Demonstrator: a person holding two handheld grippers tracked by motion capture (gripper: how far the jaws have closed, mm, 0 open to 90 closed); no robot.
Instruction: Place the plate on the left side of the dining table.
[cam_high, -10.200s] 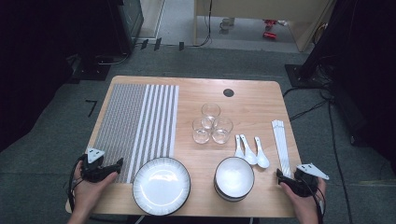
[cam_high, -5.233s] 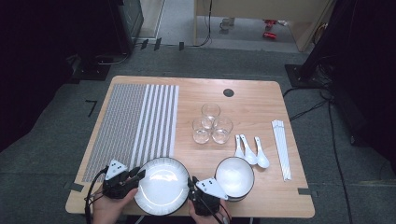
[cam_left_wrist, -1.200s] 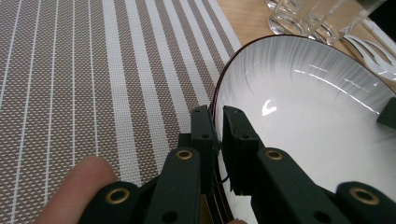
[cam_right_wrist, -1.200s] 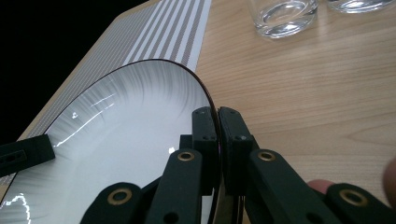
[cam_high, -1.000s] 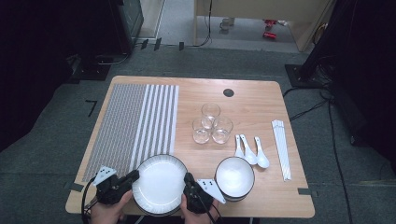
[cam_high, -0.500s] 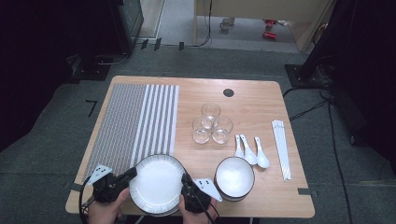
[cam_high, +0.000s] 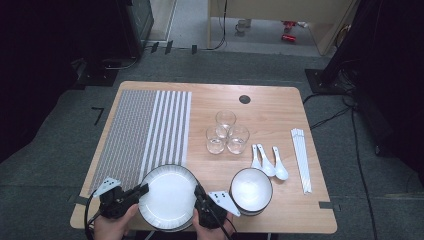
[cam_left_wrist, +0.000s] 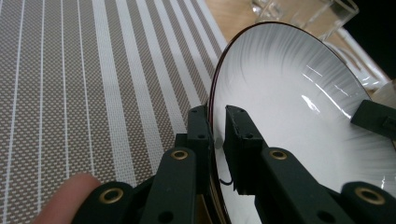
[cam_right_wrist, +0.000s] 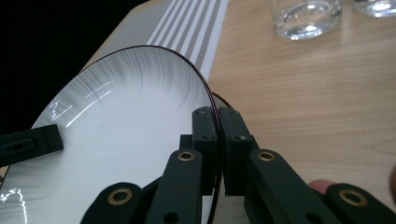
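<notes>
Evidently for a level two-handed lift, left gripper (cam_high: 142, 189) and right gripper (cam_high: 199, 192) clamp their jaws on the plate (cam_high: 169, 197) rim at nine and three o'clock.

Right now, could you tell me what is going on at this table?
A person holds a white plate by its rim with both grippers: the left gripper clamps one edge, the right gripper the opposite edge. The plate sits at the near edge of the table, beside the striped placemat. A bowl, three glasses, spoons and chopsticks lie to the right.
</notes>
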